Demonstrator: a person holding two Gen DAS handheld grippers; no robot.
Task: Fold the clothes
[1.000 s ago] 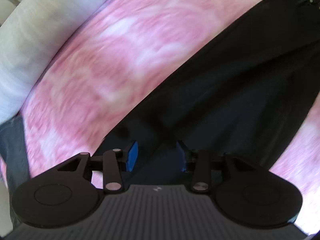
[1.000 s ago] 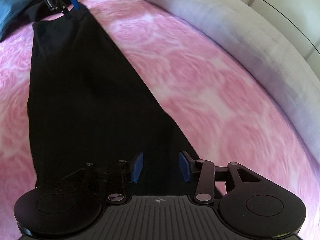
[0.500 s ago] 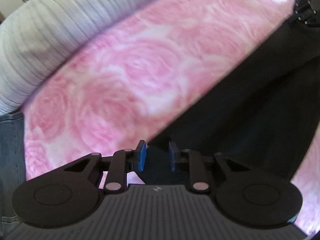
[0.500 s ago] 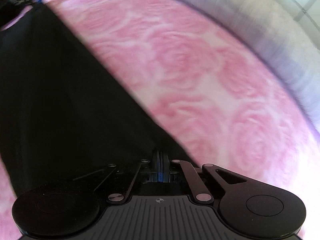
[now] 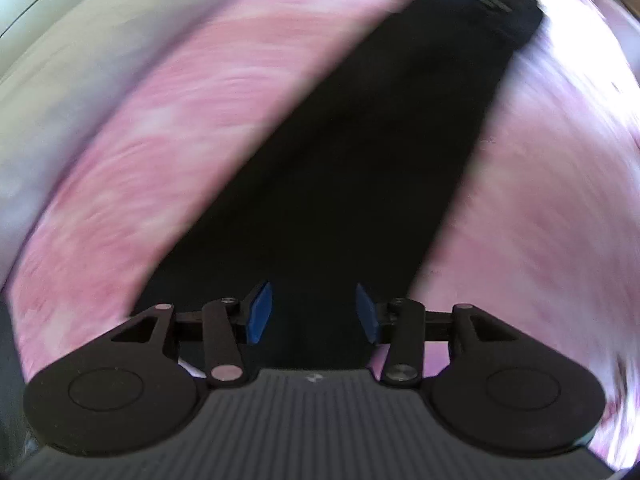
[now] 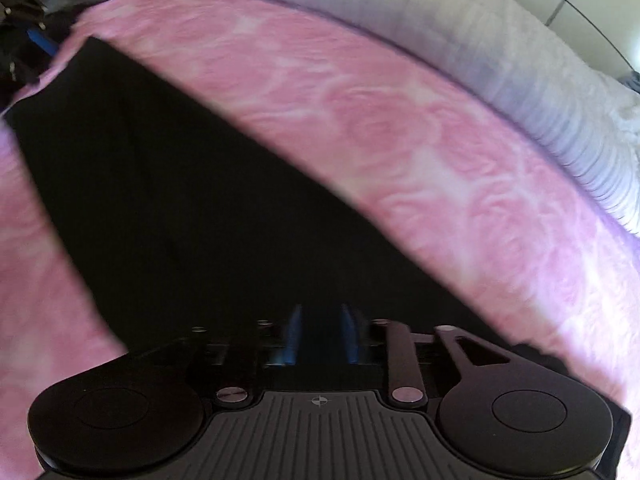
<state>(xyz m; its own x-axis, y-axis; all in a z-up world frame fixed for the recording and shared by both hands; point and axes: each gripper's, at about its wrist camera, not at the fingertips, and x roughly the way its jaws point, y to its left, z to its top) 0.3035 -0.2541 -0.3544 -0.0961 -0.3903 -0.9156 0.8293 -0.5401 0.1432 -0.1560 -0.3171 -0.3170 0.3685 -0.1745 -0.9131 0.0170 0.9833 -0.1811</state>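
Garment: a long black garment (image 5: 360, 152) lies stretched flat on the pink rose-patterned bedspread (image 5: 168, 140); in the right wrist view it (image 6: 192, 208) runs from just under the camera away to the upper left, narrowing toward its far end.
Garment ends: the far end in the left wrist view sits at the upper right, where some blurred stitching or a tag shows; the kind of garment cannot be told.
Left gripper: the left gripper (image 5: 314, 312) hangs over the near end of the garment, its blue pads (image 5: 259, 312) spread wide apart with only black cloth seen between them; nothing is pinched.
Right gripper: the right gripper (image 6: 320, 334) is low over the other end, blue pads (image 6: 294, 332) blurred, a gap visible between them; whether any cloth is caught there cannot be told.
Far view: the left gripper shows small in the right wrist view's upper left corner (image 6: 30, 34), beside the garment's far end.
Bedspread: (image 6: 420, 128) pink on both sides of the garment.
Bolster: a pale ribbed bolster (image 6: 460, 32) lies along the bedspread's far edge.
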